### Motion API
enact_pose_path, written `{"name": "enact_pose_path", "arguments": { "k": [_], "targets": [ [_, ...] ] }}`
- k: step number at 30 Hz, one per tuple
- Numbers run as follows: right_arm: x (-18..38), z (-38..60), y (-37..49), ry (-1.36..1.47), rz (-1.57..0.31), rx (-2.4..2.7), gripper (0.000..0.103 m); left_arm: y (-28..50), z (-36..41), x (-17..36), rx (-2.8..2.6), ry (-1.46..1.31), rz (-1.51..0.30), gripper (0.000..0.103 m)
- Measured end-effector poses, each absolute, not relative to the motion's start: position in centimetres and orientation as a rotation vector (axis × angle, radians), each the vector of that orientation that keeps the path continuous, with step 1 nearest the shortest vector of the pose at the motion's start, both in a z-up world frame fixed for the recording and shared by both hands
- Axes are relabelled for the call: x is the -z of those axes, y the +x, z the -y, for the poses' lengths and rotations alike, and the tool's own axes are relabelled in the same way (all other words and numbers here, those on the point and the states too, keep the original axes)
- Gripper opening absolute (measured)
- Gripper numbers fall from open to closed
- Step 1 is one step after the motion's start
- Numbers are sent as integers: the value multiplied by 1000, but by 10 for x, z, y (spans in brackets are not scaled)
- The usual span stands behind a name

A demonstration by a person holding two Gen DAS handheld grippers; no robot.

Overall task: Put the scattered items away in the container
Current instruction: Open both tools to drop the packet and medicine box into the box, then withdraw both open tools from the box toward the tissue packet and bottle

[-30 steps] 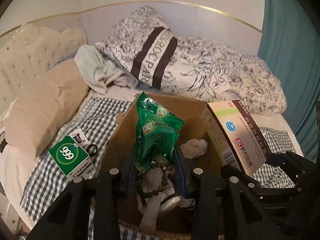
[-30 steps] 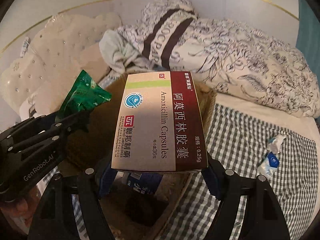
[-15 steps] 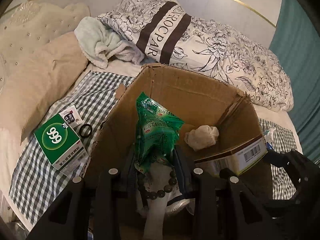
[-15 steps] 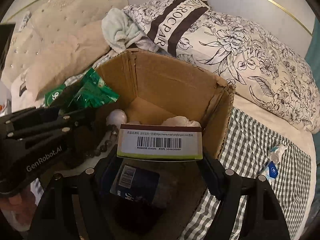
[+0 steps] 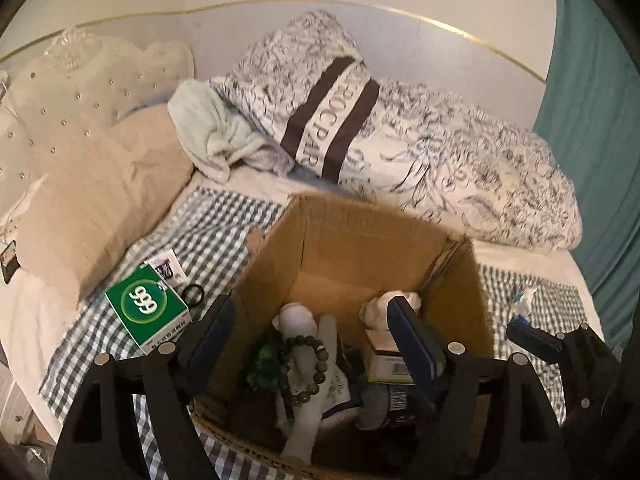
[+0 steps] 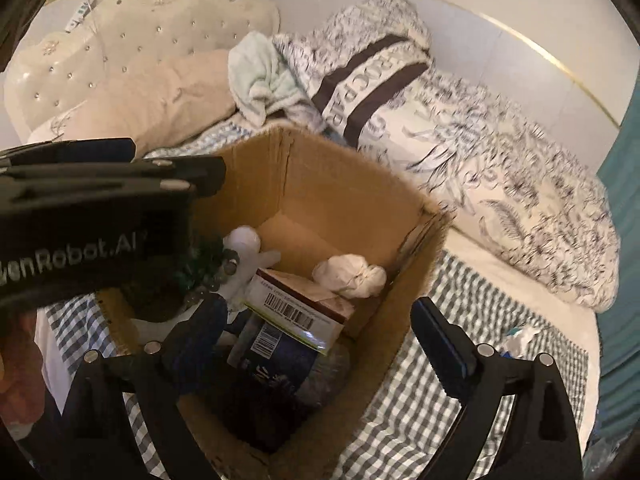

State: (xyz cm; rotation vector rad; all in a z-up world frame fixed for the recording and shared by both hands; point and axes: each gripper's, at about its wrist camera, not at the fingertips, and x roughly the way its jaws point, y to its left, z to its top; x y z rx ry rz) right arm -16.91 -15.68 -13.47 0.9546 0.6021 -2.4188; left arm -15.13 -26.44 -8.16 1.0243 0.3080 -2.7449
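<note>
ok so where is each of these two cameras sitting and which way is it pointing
Left wrist: on the left gripper, looking forward and down into the cardboard box on the bed; its own two open fingers show, plus the right gripper's tip at the right edge.
Right wrist: on the right gripper, looking into the same box from its right; its open fingers show, with the left gripper crossing at the left.
Shared: the box, the bead bracelet, the medicine box, the floral pillow.

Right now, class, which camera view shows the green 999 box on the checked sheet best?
The left wrist view: the green 999 box lies in plain sight on the checked sheet, left of the cardboard box. In the right wrist view it cannot be seen; the left gripper fills that side.
</note>
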Motion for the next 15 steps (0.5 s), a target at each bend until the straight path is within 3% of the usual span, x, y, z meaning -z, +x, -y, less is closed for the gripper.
{"name": "enact_pose_path", "arguments": {
  "k": [15],
  "targets": [
    [70,43,-125,829,-363,2625,102,-101,175,10,2884,832,-161,103]
  ]
}}
